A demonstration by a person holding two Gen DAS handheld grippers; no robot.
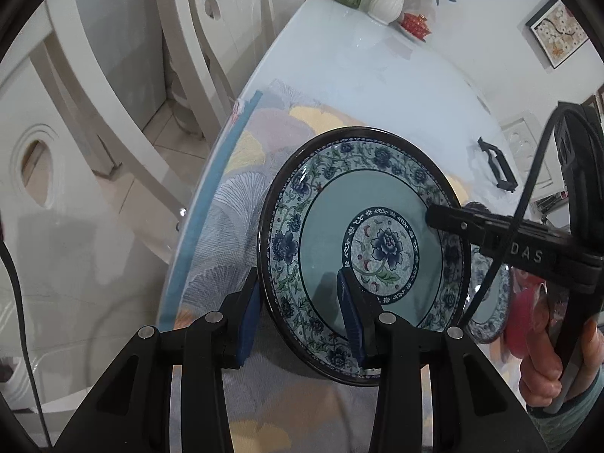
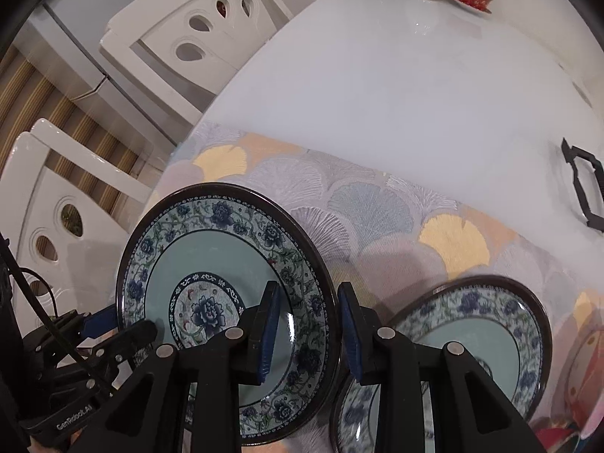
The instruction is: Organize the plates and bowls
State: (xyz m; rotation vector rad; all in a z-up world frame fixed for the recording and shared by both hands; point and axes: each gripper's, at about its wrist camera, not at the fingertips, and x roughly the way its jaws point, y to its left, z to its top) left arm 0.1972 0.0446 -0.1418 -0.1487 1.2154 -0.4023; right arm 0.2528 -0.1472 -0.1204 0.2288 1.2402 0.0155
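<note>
Both grippers straddle one tilted floral plate.
Left gripper (image 1: pixel 302 313) and right gripper (image 2: pixel 307 330) each have pads either side of the floral plate (image 1: pixel 362 253) rim, raised over the leaf-patterned placemat (image 2: pixel 362 204); second plate (image 2: pixel 464 339) lies beside.

- Plate, lifted (image 1: pixel 362 253) (image 2: pixel 222 302): round, with a dark brown-black rim, a white band of blue flowers and green vines, a pale teal field and a central medallion holding one blue peony. It is tilted up on edge, its face turned toward both cameras, above the ginkgo-leaf placemat, with gripper fingers straddling its rim on opposite sides.
- Plate, second (image 2: pixel 490 339) (image 1: pixel 490 302): same pattern and dark rim. It lies nearly flat on the placemat, just beside the lifted plate and partly hidden behind it; whether the two touch cannot be told.
</note>
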